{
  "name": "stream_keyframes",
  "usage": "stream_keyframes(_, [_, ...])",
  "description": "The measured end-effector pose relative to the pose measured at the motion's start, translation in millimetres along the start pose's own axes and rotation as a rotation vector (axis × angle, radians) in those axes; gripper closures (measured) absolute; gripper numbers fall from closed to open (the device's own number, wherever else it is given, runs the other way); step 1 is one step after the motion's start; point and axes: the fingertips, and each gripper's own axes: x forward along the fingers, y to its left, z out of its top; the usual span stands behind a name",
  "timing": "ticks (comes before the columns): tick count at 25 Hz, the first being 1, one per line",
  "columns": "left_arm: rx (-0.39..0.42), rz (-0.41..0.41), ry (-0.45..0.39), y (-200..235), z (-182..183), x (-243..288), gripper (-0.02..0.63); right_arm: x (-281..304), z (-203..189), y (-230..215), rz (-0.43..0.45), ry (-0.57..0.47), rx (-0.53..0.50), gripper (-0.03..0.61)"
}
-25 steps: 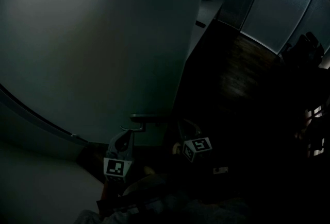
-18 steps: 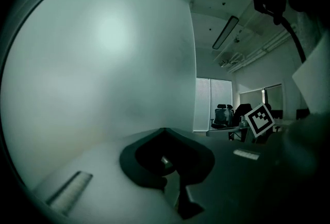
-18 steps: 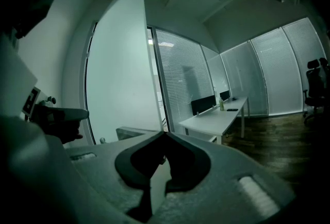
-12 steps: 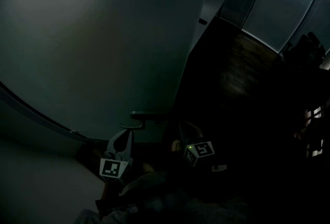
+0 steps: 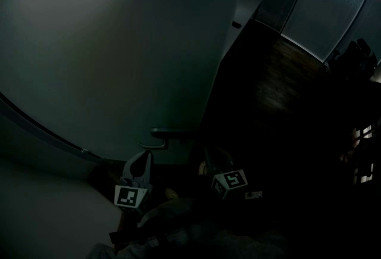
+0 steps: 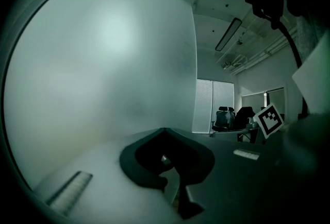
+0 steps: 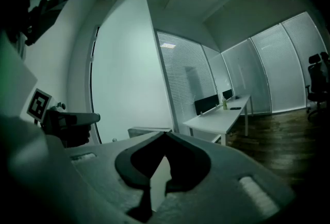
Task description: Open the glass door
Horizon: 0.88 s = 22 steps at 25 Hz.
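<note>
While the room sits in near darkness, the big frosted glass door [image 5: 119, 43] fills the left half of the head view. Its free edge runs down to a dark metal lever handle [image 5: 159, 137] low on the pane.

There's the left gripper [image 5: 144, 155], held low, nose up, right below the lever's near end. From here I can't tell whether it touches. Look along its own jaws: the two curved fingers meet at the tips and ring a dark spade-shaped hollow. They're pressed together, with nothing pinched. The milky pane stands straight ahead of them and sweeps off to their left, very near.

Over to the right gripper [image 7: 165, 134]: it sits just beside the left one and a little right of the door's edge. Its jaws are tip to tip as well and bite on nothing; only a pale sliver of background shows through the gap lower down. In its own view the door rises ahead and to the left, with the lever jutting out at the left edge, apart from these jaws.

Past the door's edge lies a dark wooden floor [image 5: 280, 85], with tall glass partitions with blinds [image 5: 321, 8] behind it. A long white desk [image 7: 221, 117] stands against them.
</note>
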Motion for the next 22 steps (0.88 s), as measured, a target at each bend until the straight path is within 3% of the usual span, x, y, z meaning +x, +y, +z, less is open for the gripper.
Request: stream_keyframes(22, [0.021, 0.002, 0.015, 6.1, -2.6, 2.4, 0.611, 5.0, 2.9, 1.3, -0.011, -0.002, -0.004, 0.577])
